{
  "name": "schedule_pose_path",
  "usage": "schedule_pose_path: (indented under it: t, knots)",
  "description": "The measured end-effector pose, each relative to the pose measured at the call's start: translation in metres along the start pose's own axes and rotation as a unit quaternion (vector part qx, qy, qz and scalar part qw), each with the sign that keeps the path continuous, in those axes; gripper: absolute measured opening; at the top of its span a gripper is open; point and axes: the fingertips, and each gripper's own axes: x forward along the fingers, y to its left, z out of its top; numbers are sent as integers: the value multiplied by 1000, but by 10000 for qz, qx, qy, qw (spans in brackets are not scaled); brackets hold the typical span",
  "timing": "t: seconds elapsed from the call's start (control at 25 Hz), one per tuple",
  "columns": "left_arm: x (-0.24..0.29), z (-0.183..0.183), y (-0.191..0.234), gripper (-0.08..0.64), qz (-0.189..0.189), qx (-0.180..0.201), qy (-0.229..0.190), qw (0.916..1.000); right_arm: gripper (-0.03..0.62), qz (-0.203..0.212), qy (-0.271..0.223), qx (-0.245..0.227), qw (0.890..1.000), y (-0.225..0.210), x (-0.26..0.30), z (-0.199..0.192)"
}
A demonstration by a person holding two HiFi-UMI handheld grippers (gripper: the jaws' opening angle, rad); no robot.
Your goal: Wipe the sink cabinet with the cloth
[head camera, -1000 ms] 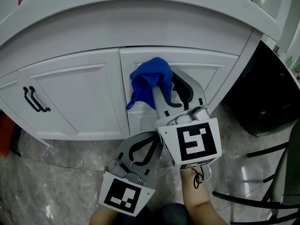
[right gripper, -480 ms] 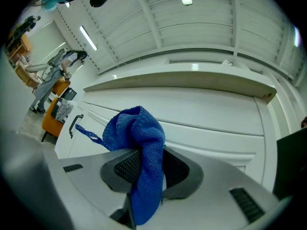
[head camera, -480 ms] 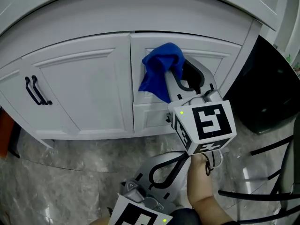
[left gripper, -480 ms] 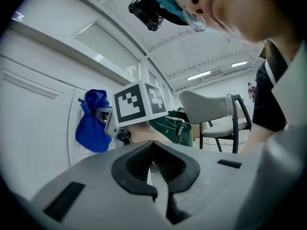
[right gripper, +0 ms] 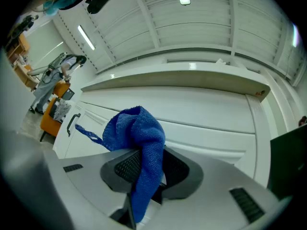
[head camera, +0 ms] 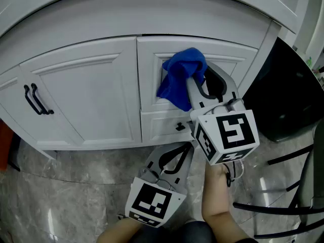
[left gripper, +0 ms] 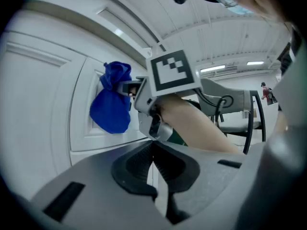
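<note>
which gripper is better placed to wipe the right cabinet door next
Right. The right gripper is shut on the blue cloth and holds it up at the right cabinet door. The left gripper hangs lower, below the door panel, with its jaws together on nothing.

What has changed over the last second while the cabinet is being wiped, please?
The right gripper has slid the cloth slightly rightward across the right cabinet door. The left gripper dropped low in the head view, then came back up. Unchanged: the cloth stays clamped in the right gripper, and the left gripper stays shut and empty.
</note>
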Motion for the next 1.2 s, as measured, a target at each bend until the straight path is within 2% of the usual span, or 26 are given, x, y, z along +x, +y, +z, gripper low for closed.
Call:
schedule_pose_path:
  t: [0.2,0.32,0.4,0.52,0.72,0.84,0.96,1.2]
  knots:
    - [13,18,31,5,273,77,14,9996,117,50,-24,-162,9999,-2,-2,-1]
    - [23,31,35,5,173,-44,-65,9998,117,77,-64,-87,9999,-6,-3,-1]
    - [30,44,39,5,130,7,-58,9999,117,123,-29,-57,9999,-7,-4,-1]
    - [37,61,50,5,415,133,-181,9989,117,261,100,-47,9996,-7,-4,-3]
    - [44,62,56,5,842,-51,-358,9958,117,270,32,-98,9996,-10,-6,-2]
    - [39,43,46,5,785,102,-216,9966,118,201,-74,104,9997,-13,-8,-4]
    - [41,21,36,5,606,162,5,9980,117,154,-151,95,9997,-14,-7,-2]
    - [42,11,11,5,191,322,98,9992,118,135,-121,240,9995,-17,-7,-3]
